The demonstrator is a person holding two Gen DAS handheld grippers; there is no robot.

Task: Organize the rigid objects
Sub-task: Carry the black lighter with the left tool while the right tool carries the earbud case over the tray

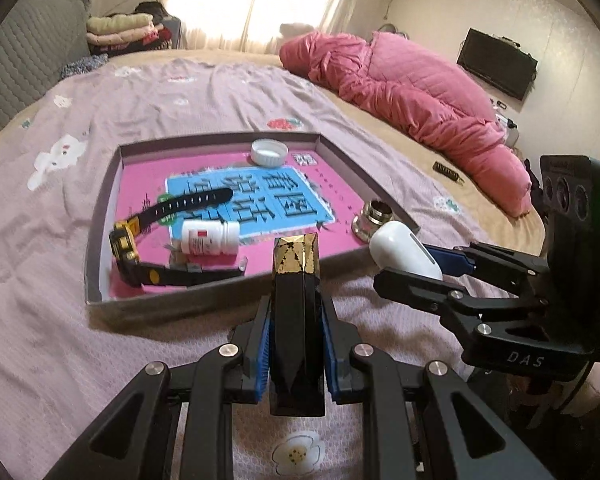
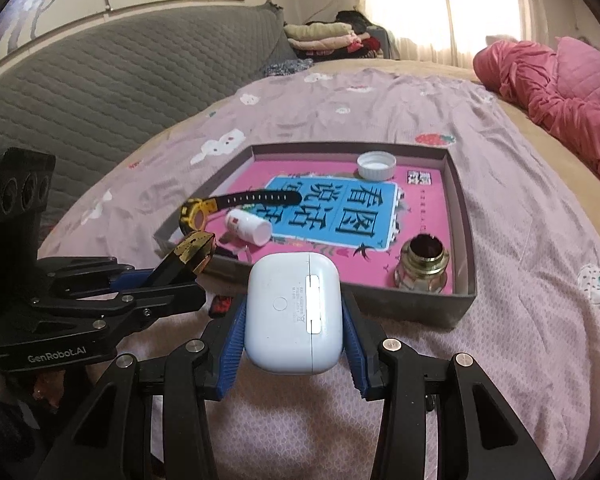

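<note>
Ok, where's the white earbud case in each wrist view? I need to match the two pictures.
Left wrist view: the white earbud case sits right of centre, held in the right gripper, just off the box's near right corner.
Right wrist view: it fills the lower centre, between the blue pads, in front of the box's near wall.
Shared landmark: the white bottle cap at the far side of the box.

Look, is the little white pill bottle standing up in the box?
No, the pill bottle lies on its side in the box, beside the watch.
</note>
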